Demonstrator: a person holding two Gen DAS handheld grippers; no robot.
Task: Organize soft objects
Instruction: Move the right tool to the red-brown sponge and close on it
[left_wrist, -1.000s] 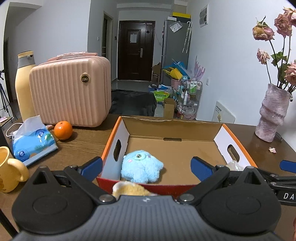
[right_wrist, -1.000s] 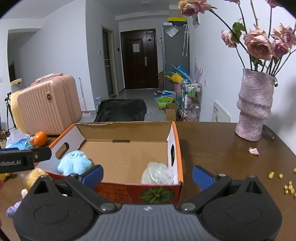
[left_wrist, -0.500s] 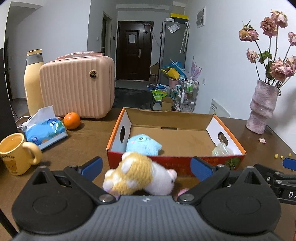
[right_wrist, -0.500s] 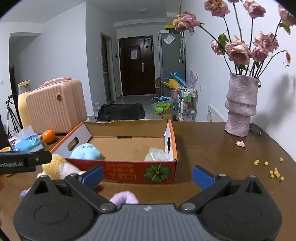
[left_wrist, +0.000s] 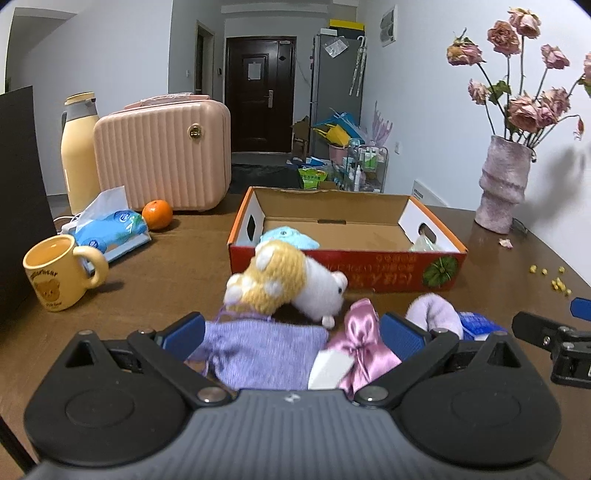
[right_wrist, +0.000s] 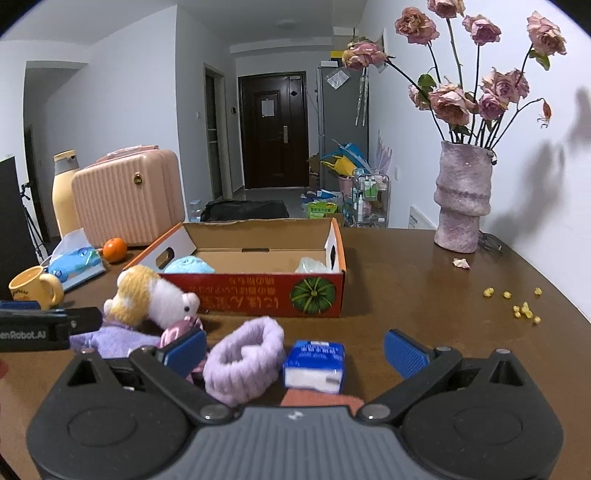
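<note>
With both claws, left (left_wrist: 291, 328) and right (right_wrist: 293, 347), spread empty at lower centre, we risked snagging the purple knit cloth (left_wrist: 258, 350) alongside the hamster plush (left_wrist: 284, 284).

Dark brown wooden table (right_wrist: 424, 295). Resting on it: cardboard box (right_wrist: 258, 291), plush toy (left_wrist: 284, 284), purple knit cloth (left_wrist: 258, 350), pink satin pouch (left_wrist: 364, 343), lilac headband (right_wrist: 243, 358), tissue pack (right_wrist: 314, 365), mug (left_wrist: 59, 273), orange (left_wrist: 157, 214), pink case (left_wrist: 162, 158), vase (right_wrist: 463, 199), yellow crumbs (right_wrist: 524, 308).
</note>
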